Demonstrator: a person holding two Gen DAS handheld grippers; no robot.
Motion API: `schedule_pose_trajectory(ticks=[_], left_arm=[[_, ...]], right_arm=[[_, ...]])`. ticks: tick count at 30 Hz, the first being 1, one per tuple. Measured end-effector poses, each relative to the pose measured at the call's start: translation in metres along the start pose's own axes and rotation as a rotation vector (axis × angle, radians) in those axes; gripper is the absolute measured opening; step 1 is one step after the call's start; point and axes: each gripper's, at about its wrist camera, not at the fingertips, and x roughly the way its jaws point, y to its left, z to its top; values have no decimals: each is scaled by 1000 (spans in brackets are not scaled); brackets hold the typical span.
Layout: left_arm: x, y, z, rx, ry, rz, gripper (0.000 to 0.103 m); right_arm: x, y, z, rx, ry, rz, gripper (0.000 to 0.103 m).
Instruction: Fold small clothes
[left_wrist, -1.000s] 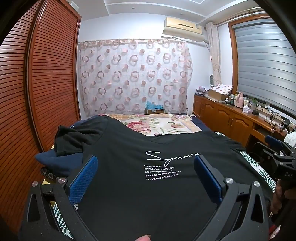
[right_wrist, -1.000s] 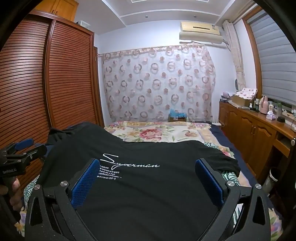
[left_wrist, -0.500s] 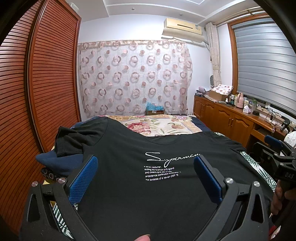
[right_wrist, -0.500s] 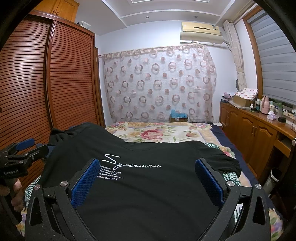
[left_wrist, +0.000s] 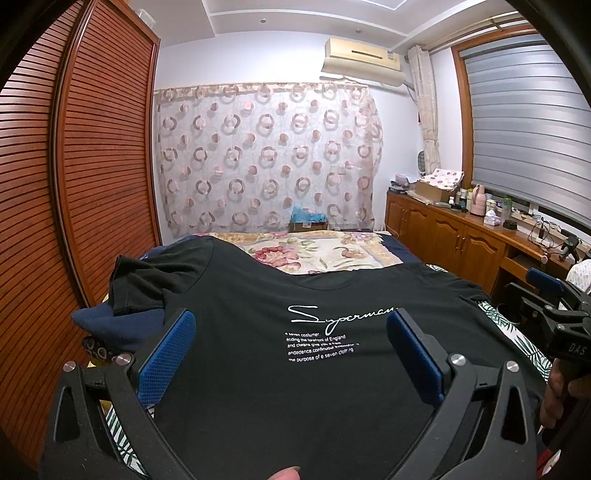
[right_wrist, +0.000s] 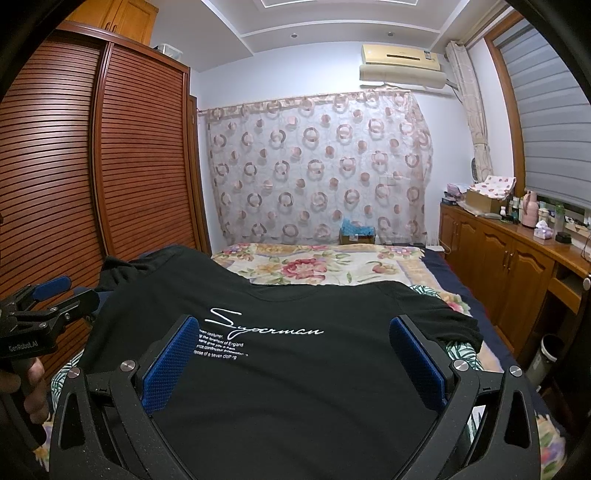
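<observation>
A black T-shirt (left_wrist: 295, 387) with white "Superman" script lies spread face up across the bed (left_wrist: 325, 254), its collar toward twelve o'clock and one sleeve (left_wrist: 136, 288) bunched at ten o'clock over a dark blue garment (left_wrist: 110, 325). The left tongs (left_wrist: 291, 354) hang above the shirt's lower half with blue pads (left_wrist: 166, 354) spread wide, gripping nothing. The right tongs (right_wrist: 293, 358) are likewise wide apart and empty over the shirt, with the wooden desk (right_wrist: 517, 251) at three o'clock.
</observation>
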Motion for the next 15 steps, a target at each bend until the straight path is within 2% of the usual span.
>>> schedule_pose_trajectory(ticks=[15], left_arm=[[-2, -5, 8, 5, -6, 3, 103]], right_arm=[[-1, -1, 0, 1, -5, 6, 103]])
